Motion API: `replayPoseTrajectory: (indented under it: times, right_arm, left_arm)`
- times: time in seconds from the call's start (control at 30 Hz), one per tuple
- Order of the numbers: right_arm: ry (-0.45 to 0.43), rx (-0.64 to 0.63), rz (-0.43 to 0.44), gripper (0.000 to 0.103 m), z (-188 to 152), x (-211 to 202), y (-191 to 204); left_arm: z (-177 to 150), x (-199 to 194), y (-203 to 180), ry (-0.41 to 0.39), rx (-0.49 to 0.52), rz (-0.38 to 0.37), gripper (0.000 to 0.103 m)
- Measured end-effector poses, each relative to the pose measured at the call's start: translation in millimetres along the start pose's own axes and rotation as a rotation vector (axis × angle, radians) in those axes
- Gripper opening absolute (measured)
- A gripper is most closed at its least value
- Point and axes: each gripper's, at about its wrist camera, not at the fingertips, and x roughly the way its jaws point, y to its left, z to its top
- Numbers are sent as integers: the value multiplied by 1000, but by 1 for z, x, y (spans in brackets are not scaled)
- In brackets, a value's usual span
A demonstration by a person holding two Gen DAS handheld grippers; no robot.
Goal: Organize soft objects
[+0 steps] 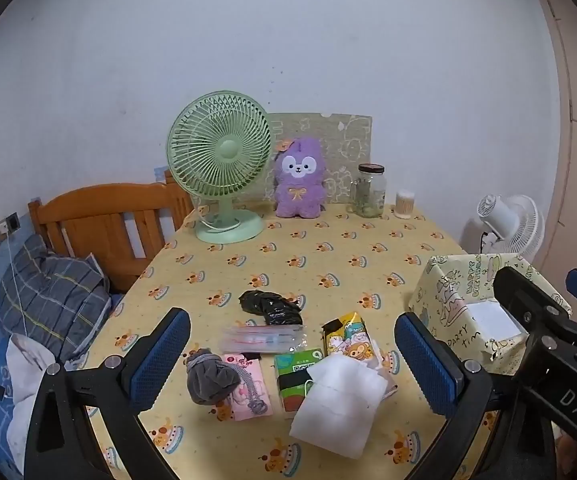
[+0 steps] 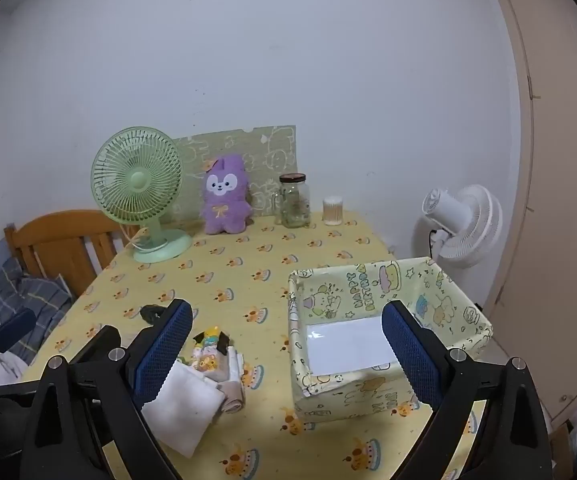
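A: Left wrist view first. What do you see?
B: The left gripper (image 1: 292, 364) has its jaws spread wide with nothing between the pads. Past them, a pile of soft things lies on the worktop (image 1: 368, 248): a grey pouch (image 1: 208, 380) at 7 o'clock of the pile, on a pink packet (image 1: 248, 392); a white folded cloth (image 1: 340, 404) at 5 o'clock, overlapping a green tissue pack (image 1: 294, 368); a cartoon-print pack (image 1: 346, 334) at 2 o'clock; a clear zip bag (image 1: 262, 338) in the middle; a black crumpled bag (image 1: 268, 304) at 12 o'clock

A: And the box?
B: The patterned box (image 1: 448, 292) sits at 3 o'clock of the pile, partly behind the right gripper (image 1: 548, 316). At the far edge stand a green fan (image 1: 220, 160) and a purple plush (image 1: 298, 180)

A: Right wrist view?
B: The right gripper's jaws gape open, empty, with the box straight ahead; only a white sheet (image 2: 346, 344) on its floor. The white cloth and cartoon pack lie at 9 o'clock of the box, apart from it
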Motion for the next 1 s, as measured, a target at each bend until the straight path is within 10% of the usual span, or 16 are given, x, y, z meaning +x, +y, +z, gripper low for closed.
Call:
replayPoseTrajectory:
  times: [1.0]
  right_arm:
    - [25, -12, -6, 97, -3, 7, -2]
  left_arm:
    - [0, 10, -4, 5, -28, -6, 101]
